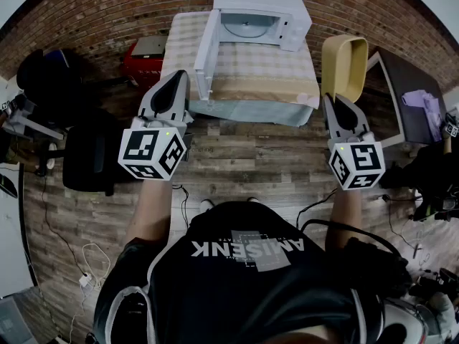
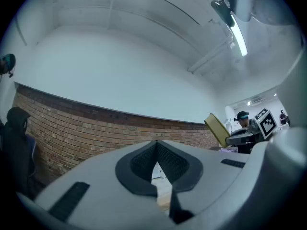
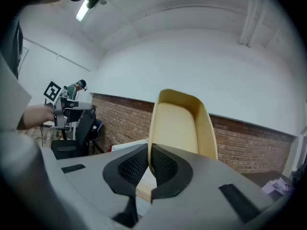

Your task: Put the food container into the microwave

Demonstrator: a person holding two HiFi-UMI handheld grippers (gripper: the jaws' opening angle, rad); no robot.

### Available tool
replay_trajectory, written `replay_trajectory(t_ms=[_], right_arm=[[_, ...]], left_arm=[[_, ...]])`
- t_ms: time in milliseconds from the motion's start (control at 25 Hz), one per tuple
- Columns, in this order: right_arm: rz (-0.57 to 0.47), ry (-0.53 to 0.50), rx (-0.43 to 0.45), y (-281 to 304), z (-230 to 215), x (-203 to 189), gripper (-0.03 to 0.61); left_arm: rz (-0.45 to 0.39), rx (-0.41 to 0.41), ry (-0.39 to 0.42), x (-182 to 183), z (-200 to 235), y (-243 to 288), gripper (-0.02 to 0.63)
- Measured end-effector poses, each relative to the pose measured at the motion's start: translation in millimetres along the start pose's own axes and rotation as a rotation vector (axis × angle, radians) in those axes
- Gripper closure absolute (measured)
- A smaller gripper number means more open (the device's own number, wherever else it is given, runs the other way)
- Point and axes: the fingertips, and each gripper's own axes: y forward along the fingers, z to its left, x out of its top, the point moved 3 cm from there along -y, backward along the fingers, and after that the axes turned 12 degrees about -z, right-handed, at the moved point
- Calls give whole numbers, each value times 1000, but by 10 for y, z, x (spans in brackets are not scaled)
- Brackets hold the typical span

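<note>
Food container (image 1: pixel 344 67): smooth, yellow, rounded-rectangular, shallow-walled.

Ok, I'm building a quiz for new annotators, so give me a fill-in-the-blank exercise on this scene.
1. The door of the microwave stands ____.
2. The microwave sits on a ____ in front of the brick wall.
3. The gripper pinching the yellow container is the person's ____ one.
4. The left gripper has ____ between its shut fingers.

Missing words: open; table; right; nothing.
</note>
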Motion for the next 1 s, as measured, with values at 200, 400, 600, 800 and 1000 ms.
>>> replay_trajectory(t_ms=[200, 400, 600, 800, 1000], right_arm=[[-3, 9, 0, -17, -33, -3, 532], [-11, 2, -4, -35, -93, 19, 532], [-17, 0, -6, -70, -112, 22, 531], [-20, -3, 15, -100, -221, -23, 531], [-17, 1, 37, -191, -353, -117, 531]], left_arm=[[17, 19, -3, -58, -34, 7, 601], [20, 29, 4, -63, -109, 33, 601], [23, 28, -5, -42, -192, 10, 601], [14, 25, -41, -11, -403, 12, 601], [36, 22, -6, -111, -615, 78, 601]])
